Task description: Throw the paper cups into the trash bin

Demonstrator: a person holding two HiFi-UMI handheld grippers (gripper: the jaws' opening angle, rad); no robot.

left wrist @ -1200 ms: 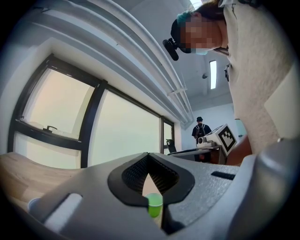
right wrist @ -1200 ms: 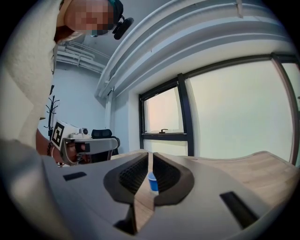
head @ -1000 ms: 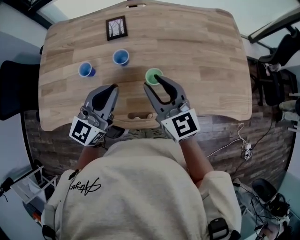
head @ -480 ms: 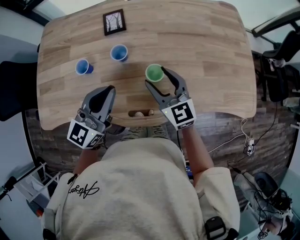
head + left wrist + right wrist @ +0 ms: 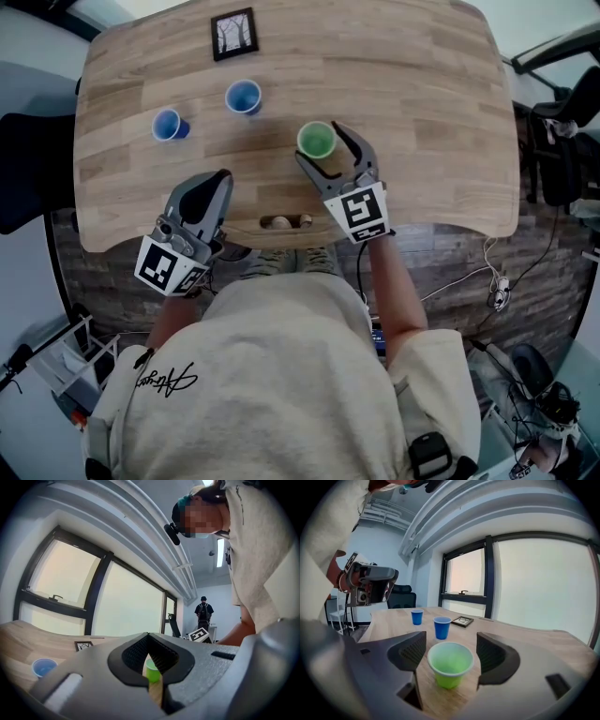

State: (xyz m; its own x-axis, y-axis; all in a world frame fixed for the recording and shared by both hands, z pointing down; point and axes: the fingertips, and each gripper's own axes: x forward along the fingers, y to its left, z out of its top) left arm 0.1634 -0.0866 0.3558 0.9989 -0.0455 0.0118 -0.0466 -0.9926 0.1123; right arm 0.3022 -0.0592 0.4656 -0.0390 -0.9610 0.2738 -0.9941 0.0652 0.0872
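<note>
A green paper cup stands upright near the front of the wooden table. My right gripper reaches around it, its jaws opening, and the cup sits between the pads with a gap on each side. Two blue cups stand farther back on the left, also seen as blue cups in the right gripper view. My left gripper hovers over the table's front edge, shut and empty. Through its narrow slit the green cup shows.
A small framed picture lies at the table's far edge. A dark chair stands left of the table and another chair to the right. Cables trail on the floor. No bin shows in any view.
My right gripper has moved forward and spread its jaws, so the green cup now stands between them. The left gripper has hardly moved.
</note>
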